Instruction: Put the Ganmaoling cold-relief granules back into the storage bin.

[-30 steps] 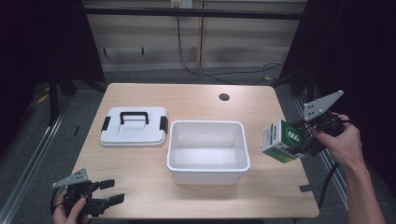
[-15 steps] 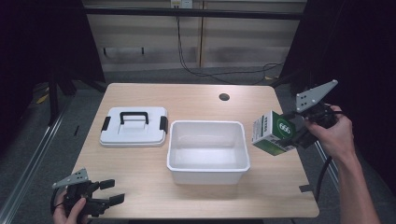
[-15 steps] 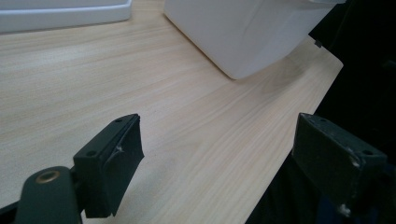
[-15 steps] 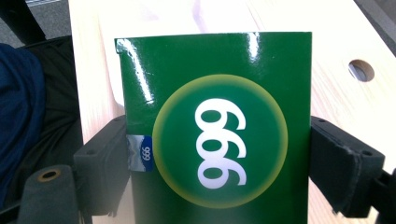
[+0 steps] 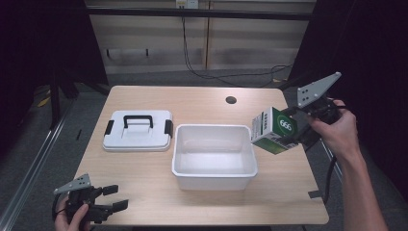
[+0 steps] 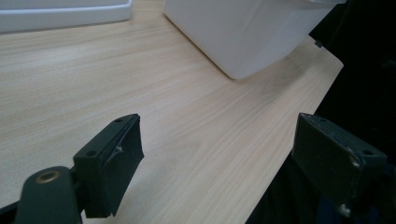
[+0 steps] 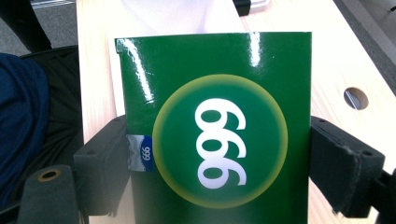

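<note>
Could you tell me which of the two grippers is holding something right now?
The right gripper: its jaws clamp the green box beside the bin, while the left gripper is open.

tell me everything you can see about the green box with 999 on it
The green box is a glossy carton, seemingly cardboard, with white side panels and a green face bearing white "999" in a yellow-ringed circle, plus a small blue and silver label. It is closed, tilted, held off the table above the right rim of the white bin. The right claw clamps it on two opposite sides; nothing else touches it.
</note>
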A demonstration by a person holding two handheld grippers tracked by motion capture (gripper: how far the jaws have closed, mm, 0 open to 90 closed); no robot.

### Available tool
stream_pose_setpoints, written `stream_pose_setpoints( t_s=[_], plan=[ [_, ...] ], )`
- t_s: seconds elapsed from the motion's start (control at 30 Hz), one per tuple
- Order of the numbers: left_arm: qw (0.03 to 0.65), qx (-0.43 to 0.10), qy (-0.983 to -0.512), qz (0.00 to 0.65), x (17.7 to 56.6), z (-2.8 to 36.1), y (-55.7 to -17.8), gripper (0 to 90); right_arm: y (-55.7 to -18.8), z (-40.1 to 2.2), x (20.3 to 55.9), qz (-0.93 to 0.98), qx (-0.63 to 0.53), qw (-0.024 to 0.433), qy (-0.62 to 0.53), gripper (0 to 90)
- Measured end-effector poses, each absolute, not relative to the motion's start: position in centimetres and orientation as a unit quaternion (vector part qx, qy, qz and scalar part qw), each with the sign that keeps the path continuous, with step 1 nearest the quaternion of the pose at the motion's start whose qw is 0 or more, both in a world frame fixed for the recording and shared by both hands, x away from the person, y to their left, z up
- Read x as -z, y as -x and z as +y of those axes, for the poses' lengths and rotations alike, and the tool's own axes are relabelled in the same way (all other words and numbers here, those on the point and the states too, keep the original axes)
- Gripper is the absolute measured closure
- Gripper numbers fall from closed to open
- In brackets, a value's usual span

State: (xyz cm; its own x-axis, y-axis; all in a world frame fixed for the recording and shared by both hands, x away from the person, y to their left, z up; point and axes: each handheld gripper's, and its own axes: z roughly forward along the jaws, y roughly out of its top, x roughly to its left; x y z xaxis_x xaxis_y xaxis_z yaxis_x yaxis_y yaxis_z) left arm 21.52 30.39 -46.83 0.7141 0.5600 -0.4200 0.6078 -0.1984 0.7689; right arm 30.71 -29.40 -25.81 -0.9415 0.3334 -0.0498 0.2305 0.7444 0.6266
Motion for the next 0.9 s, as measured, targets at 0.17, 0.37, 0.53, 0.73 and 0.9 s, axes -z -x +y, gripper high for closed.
stream_pose_setpoints(
  t_s=[0.17, 0.37, 0.53, 0.73, 0.9],
  plan=[
    [0.508, 0.025, -0.774, 0.378, 46.9, 30.4, -21.5, 16.0, -31.3, -27.8, 26.0, 0.934, -0.319, 0.075, -0.139, 15.4],
    [0.51, 0.023, -0.773, 0.377, 46.8, 30.5, -21.6, 16.0, -32.2, -25.7, 26.3, 0.94, -0.311, 0.061, -0.126, 15.4],
    [0.51, 0.023, -0.773, 0.377, 46.8, 30.5, -21.5, 16.0, -32.9, -24.2, 26.4, 0.943, -0.306, 0.057, -0.118, 15.4],
    [0.508, 0.024, -0.773, 0.378, 46.8, 30.4, -21.5, 16.0, -33.6, -22.8, 26.7, 0.947, -0.298, 0.05, -0.109, 15.4],
    [0.508, 0.024, -0.773, 0.378, 46.8, 30.4, -21.5, 16.0, -34.1, -22.0, 27.2, 0.953, -0.281, 0.046, -0.103, 15.3]
  ],
)
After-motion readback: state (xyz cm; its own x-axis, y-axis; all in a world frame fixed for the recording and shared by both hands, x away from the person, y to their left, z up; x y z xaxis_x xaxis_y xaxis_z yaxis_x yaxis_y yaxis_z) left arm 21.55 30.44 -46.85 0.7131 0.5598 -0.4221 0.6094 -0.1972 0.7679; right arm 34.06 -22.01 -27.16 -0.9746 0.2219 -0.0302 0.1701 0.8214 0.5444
